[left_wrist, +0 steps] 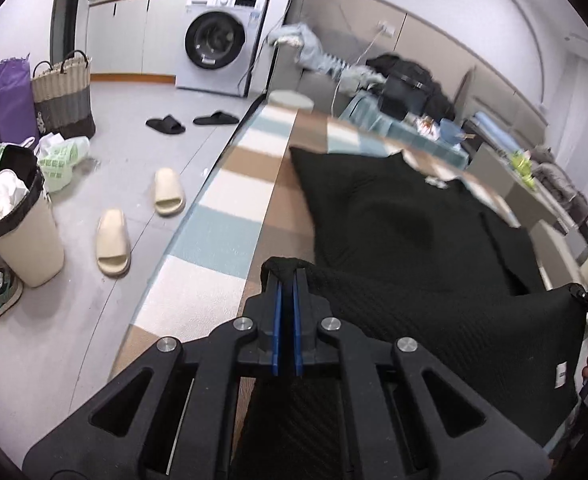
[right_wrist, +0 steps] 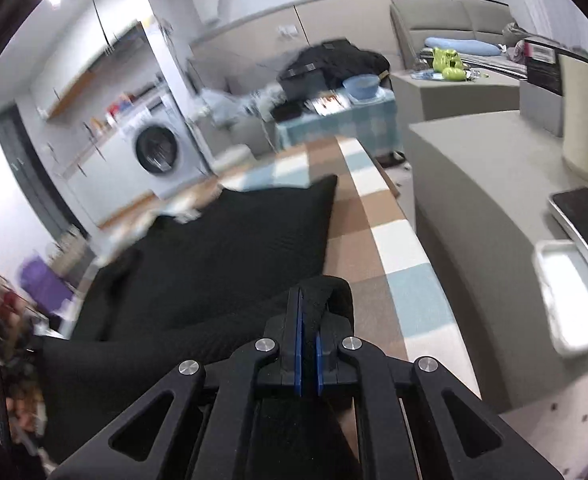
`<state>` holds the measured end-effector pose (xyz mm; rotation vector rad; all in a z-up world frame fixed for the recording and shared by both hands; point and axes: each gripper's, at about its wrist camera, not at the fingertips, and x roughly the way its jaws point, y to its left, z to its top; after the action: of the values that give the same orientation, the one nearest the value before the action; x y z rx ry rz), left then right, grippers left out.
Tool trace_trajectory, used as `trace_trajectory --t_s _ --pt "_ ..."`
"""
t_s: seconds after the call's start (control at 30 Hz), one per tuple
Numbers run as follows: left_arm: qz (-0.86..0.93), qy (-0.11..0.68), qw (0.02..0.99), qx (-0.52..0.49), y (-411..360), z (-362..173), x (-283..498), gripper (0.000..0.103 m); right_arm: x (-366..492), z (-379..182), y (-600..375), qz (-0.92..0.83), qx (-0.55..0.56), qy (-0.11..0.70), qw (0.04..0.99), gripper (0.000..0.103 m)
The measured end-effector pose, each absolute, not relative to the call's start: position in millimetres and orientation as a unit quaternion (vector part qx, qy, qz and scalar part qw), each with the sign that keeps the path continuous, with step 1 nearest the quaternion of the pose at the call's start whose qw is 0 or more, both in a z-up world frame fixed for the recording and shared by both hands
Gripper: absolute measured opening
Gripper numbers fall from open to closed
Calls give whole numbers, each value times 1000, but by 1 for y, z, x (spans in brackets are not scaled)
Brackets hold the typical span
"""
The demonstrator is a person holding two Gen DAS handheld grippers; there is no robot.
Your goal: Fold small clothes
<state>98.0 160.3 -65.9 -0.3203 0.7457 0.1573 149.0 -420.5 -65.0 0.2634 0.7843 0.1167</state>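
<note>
Left gripper point(left_wrist: 287, 276), right gripper point(right_wrist: 309, 300): both clamped on black garment point(left_wrist: 405, 224) corners. Risk: thin bite slipping, fold landing skewed on checked cloth point(left_wrist: 214, 232).

Left wrist view: looks along my left gripper point(left_wrist: 287, 280), close above the checkered table point(left_wrist: 230, 236), facing the washing machine point(left_wrist: 220, 46). Right wrist view: same table point(right_wrist: 377, 216), same machine point(right_wrist: 160, 152), seen from the opposite side.

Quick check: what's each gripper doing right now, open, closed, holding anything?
Left gripper: closed, pinching a corner of the black garment.
Right gripper: closed, gripping another edge of the same garment.
</note>
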Motion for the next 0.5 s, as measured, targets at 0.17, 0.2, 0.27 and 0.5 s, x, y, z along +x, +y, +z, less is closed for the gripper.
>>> trace_trajectory --t_s 0.17,0.2,0.27,0.5 --pt "88 380 910 -141 158 -76 108 15 157 -83 -419 46 96 420 901 24" --pt "84 379 910 -143 158 -75 105 23 151 -84 -422 50 100 420 900 33" --pt "80 376 911 -147 157 -75 99 39 136 -88 -430 67 114 423 896 45" --pt "56 386 913 -123 140 -72 66 52 97 -104 -432 104 104 447 882 47"
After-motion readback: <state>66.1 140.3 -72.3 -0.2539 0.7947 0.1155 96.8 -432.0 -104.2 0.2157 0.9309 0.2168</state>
